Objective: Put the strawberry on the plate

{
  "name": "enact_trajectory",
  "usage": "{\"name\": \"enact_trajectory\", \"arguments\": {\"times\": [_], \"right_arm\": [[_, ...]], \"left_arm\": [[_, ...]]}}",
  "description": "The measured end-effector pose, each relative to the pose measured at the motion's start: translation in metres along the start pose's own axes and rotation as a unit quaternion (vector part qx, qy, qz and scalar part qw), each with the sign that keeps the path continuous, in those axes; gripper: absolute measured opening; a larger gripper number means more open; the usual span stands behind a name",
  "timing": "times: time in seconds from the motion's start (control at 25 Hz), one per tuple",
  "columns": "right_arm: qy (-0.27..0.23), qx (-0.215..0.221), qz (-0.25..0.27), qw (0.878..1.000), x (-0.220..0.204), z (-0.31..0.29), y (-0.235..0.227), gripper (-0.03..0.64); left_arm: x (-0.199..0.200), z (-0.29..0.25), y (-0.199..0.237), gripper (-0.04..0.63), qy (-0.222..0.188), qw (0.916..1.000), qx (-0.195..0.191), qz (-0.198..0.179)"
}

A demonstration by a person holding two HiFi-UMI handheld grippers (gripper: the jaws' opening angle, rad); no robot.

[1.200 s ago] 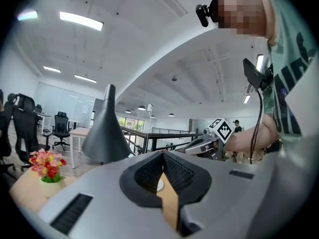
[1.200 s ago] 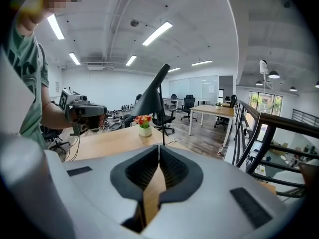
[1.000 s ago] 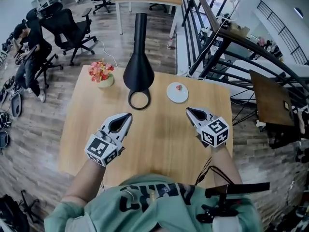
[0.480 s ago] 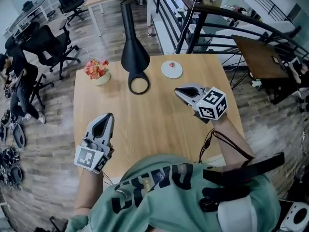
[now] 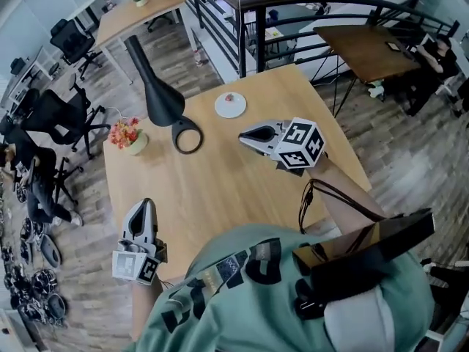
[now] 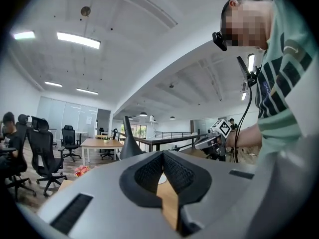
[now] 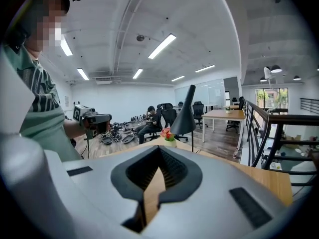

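Note:
A small red strawberry [image 5: 229, 97] lies on a white plate [image 5: 231, 109] at the far side of the wooden table [image 5: 212, 182]. My right gripper [image 5: 244, 133] hovers over the table a little nearer than the plate, jaws shut and empty, pointing left. My left gripper [image 5: 145, 203] is at the table's near left edge, well away from the plate, also shut with nothing in it. In the left gripper view the pads [image 6: 149, 171] meet at the tip; in the right gripper view the pads [image 7: 172, 168] meet likewise.
A black cone-shaped lamp [image 5: 157, 94] with a ring base [image 5: 187, 136] lies left of the plate. A pot of flowers [image 5: 126, 134] stands at the table's left side. Black railing [image 5: 256, 28], office chairs [image 5: 44, 116] and other desks surround the table.
Both grippers have drawn back from the plate toward the person; the left one has gone to the table's near left edge. The head view has swung round.

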State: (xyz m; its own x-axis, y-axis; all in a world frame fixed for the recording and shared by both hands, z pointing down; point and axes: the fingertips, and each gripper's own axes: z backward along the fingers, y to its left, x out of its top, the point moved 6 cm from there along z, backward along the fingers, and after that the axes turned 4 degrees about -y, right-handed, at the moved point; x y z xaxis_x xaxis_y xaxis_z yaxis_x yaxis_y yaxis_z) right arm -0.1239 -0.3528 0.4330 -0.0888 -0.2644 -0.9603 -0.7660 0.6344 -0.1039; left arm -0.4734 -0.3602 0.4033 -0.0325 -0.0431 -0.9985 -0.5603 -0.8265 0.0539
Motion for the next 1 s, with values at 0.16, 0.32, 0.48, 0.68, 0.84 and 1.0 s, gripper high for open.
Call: {"name": "enact_trajectory", "arguments": {"times": [0.16,0.32,0.48,0.68,0.84,1.0], "right_arm": [[-0.005,0.014,-0.011,1.000,-0.022,0.055,-0.031,0.008],[-0.004,0.031,-0.028,0.999,-0.055,0.115,-0.057,0.008],[-0.008,0.038,-0.055,0.998,-0.084,0.167,-0.074,0.008],[-0.022,0.035,-0.085,0.996,-0.109,0.204,-0.087,0.008],[-0.031,0.033,-0.099,0.994,-0.117,0.211,-0.079,0.008],[-0.023,0.026,-0.090,0.995,-0.114,0.201,-0.053,0.008]], "left_arm": [[0.001,-0.035,-0.062,0.005,-0.005,0.9997,0.018,0.012],[-0.003,-0.081,-0.133,0.005,-0.005,0.9996,0.004,0.027],[-0.003,-0.116,-0.195,0.005,0.020,0.9992,-0.026,0.025],[-0.004,-0.135,-0.235,0.005,0.052,0.9970,-0.056,0.014],[-0.002,-0.136,-0.242,0.005,0.054,0.9961,-0.069,0.013],[-0.001,-0.123,-0.232,0.005,0.039,0.9948,-0.093,0.013]]}}
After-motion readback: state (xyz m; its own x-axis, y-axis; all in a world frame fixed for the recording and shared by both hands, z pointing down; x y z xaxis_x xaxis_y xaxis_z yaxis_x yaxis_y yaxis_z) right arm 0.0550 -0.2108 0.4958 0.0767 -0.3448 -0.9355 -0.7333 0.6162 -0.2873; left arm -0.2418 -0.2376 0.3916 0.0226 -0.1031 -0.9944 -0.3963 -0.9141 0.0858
